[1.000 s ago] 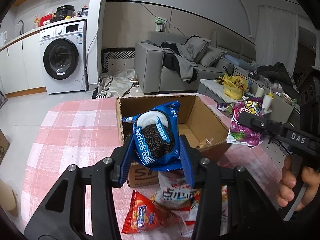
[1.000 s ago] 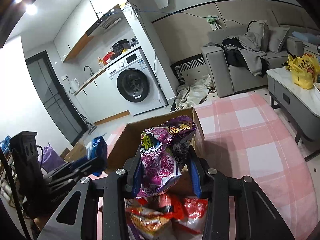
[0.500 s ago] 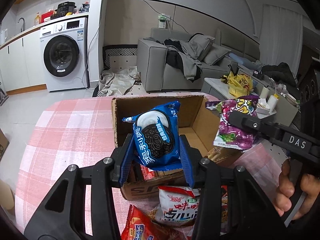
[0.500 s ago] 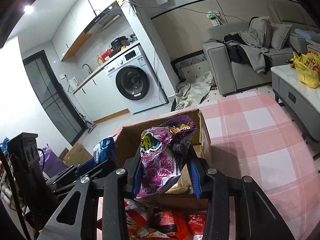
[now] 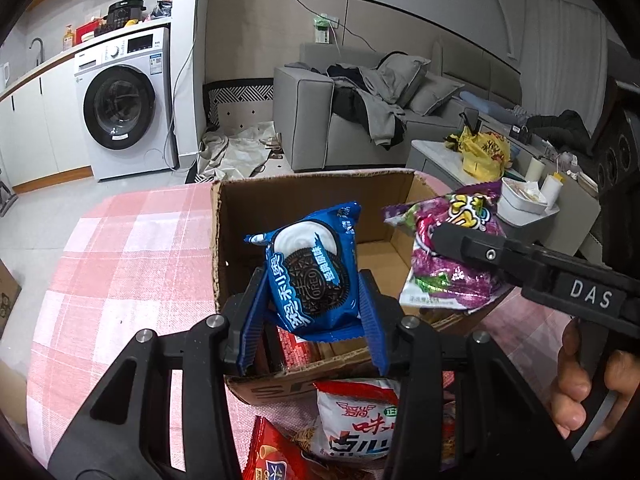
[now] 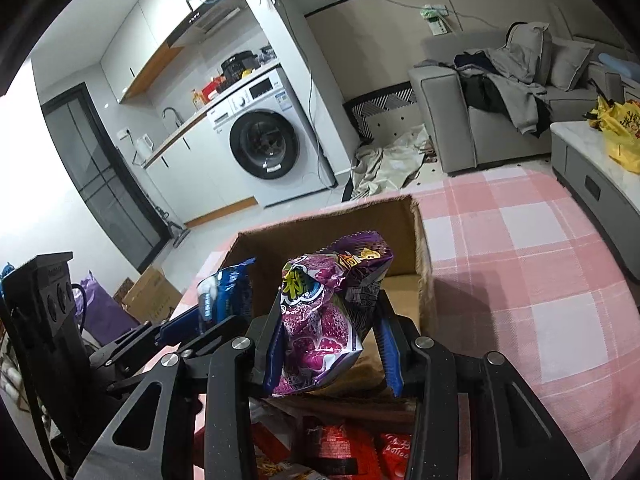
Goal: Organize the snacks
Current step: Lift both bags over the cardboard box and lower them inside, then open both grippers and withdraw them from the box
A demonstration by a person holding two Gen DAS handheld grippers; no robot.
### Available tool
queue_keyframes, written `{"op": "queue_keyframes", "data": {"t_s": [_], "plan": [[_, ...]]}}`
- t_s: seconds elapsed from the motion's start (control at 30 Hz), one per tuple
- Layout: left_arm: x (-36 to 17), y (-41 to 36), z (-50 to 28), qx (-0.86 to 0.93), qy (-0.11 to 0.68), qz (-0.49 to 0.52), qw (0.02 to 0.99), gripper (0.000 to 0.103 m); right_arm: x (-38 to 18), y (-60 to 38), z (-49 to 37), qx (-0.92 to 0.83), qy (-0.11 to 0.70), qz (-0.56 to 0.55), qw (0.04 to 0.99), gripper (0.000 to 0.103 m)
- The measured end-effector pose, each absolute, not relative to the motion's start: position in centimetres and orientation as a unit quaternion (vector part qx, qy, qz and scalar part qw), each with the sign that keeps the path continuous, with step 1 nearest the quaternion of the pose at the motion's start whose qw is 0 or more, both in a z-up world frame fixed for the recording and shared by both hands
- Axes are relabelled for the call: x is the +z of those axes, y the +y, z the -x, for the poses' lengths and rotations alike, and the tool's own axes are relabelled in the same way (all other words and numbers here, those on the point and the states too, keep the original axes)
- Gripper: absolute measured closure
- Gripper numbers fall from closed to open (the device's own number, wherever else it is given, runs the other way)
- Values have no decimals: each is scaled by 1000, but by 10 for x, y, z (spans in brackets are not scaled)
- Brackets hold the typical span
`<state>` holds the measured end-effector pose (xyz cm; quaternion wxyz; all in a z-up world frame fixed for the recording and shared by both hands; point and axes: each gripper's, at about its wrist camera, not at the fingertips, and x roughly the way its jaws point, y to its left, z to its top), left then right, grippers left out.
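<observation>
My left gripper [image 5: 312, 304] is shut on a blue Oreo packet [image 5: 314, 270] and holds it above the near part of an open cardboard box [image 5: 218, 240]. My right gripper [image 6: 330, 344] is shut on a purple snack bag [image 6: 324, 316] and holds it over the box's [image 6: 420, 248] near edge. The purple bag [image 5: 452, 248] and right gripper also show at the right of the left wrist view, over the box's right side. The Oreo packet [image 6: 228, 292] shows left in the right wrist view.
The box stands on a table with a pink checked cloth [image 5: 120, 264]. Several loose snack packets lie in front of the box, among them a white and red one [image 5: 356, 420] and red ones [image 6: 348, 452]. A low table [image 6: 592, 168] stands at the right.
Both grippers have moved forward with their packets, from in front of the box to over it. The purple bag has come in over the box's right side.
</observation>
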<state>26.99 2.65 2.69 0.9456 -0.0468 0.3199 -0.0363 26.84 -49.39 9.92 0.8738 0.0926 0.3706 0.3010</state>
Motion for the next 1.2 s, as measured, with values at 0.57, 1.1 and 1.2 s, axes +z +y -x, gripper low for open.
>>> {"op": "queue_keyframes", "data": {"t_s": [0.57, 1.1, 1.2], "plan": [[33, 31, -258, -45, 330, 55, 941, 53, 102, -488, -264, 291, 373, -62, 879, 51], [63, 39, -152, -12, 303, 41, 952, 1, 127, -534, -213, 278, 352, -49, 893, 0], [60, 41, -131, -4, 301, 32, 953, 1, 123, -538, -203, 284, 359, -35, 888, 0]]}}
